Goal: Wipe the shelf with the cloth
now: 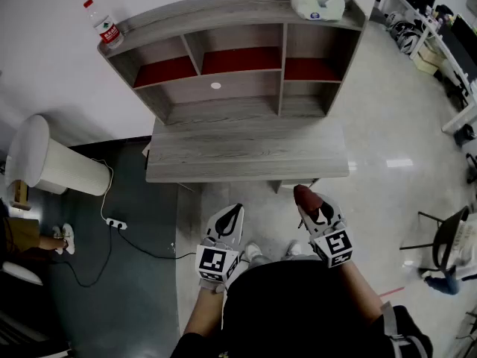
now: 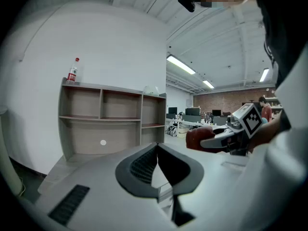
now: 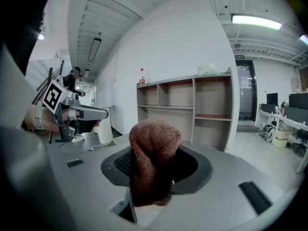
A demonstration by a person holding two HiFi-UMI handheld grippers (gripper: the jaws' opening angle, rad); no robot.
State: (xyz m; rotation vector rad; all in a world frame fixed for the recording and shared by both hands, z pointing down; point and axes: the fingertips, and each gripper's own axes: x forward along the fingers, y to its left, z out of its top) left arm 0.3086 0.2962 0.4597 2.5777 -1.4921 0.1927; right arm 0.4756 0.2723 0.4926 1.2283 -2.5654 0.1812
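Note:
A grey wooden shelf unit [image 1: 246, 88] with three upper cubbies and a desk surface stands against the white wall ahead; it also shows in the left gripper view [image 2: 110, 124] and the right gripper view [image 3: 192, 109]. My right gripper [image 1: 307, 200] is shut on a brown cloth [image 3: 150, 165], which bulges out between the jaws and shows as a brown lump [image 1: 305, 197] just below the desk's front edge. My left gripper [image 1: 231, 218] is shut and holds nothing, its jaws meeting at the tip [image 2: 157, 150]. Both are held low, short of the desk.
A plastic water bottle [image 1: 104, 24] stands on the shelf top at the left, a pale crumpled bag [image 1: 317, 4] at the right. A white cylindrical bin [image 1: 52, 162] and a power strip with cable [image 1: 115, 222] lie left. Chairs and desks [image 1: 447, 51] stand right.

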